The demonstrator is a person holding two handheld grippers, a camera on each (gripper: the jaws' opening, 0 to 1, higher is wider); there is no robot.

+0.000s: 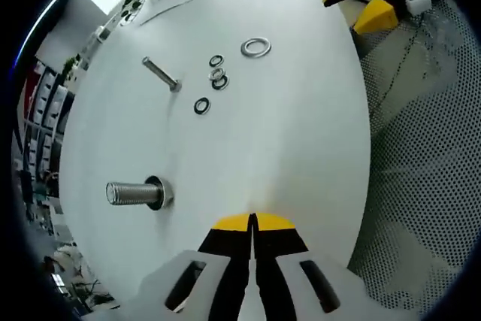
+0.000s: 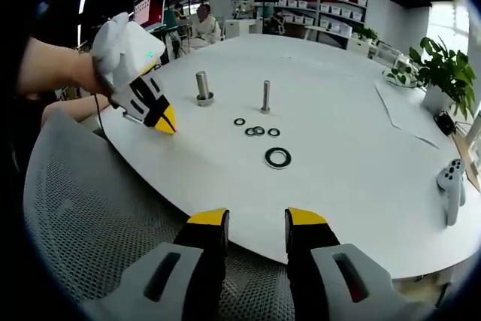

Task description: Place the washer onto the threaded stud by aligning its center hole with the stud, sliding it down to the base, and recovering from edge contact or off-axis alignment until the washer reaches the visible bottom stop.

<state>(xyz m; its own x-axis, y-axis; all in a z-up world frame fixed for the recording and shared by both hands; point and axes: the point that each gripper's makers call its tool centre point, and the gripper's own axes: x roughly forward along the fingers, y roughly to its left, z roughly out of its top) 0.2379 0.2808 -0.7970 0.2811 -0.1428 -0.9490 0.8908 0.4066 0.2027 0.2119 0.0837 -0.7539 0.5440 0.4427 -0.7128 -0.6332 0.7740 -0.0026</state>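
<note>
Washer (image 2: 277, 158) lay on the surface (image 2: 346, 140), near the threaded stud (image 2: 265, 97). Right gripper (image 2: 255, 225) jaws stood apart, left gripper (image 1: 252, 223) jaws together; gripping its rim level seemed wise.

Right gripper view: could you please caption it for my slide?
Open right gripper faces a white table holding two threaded studs and loose washers.
</note>
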